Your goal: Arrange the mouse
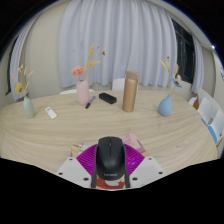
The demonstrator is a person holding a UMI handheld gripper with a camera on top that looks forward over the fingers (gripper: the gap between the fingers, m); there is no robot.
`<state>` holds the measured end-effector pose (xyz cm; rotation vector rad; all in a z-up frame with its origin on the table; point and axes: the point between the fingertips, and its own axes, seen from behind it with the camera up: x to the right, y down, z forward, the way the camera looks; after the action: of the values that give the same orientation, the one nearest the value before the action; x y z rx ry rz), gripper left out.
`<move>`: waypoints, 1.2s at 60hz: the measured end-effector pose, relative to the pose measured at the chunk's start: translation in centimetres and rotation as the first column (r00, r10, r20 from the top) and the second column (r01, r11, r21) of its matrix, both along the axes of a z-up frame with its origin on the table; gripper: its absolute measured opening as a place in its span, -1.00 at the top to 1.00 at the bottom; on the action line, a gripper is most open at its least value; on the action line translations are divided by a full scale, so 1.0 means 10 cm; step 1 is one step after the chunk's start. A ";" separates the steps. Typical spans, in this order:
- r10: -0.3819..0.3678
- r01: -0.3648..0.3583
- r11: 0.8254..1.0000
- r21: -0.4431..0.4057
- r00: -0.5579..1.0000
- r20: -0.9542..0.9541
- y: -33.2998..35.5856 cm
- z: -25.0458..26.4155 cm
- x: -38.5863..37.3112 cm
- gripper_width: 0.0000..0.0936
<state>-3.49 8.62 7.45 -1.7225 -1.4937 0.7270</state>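
A black computer mouse (pixel 110 162) sits between my gripper's (pixel 110 150) two fingers, its length running along them. The magenta pads (pixel 88 160) press against both of its sides. The mouse is held over the near edge of the light wooden table (pixel 100 128). A flat pinkish thing (pixel 134 147) shows just behind and under the mouse; the mouse hides most of it.
At the back of the table stand a pale blue-green vase (pixel 29 105), a pink vase with flowers (pixel 83 92), a tall tan bottle (pixel 130 91) and a blue vase (pixel 165 104). A black flat item (pixel 107 98) and a small white item (pixel 51 112) lie there. White curtains hang behind.
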 end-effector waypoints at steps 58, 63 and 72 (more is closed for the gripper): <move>0.081 -0.073 0.991 -0.110 0.994 0.070 -0.43 0.58 1.82 -0.83; 0.098 -0.089 0.991 -0.101 0.992 0.086 -0.54 0.56 2.08 -0.83; 0.121 -0.105 0.986 -0.129 0.986 0.119 -0.74 0.49 2.32 -0.82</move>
<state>19.70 1.21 12.38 -1.8159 -1.6754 0.7954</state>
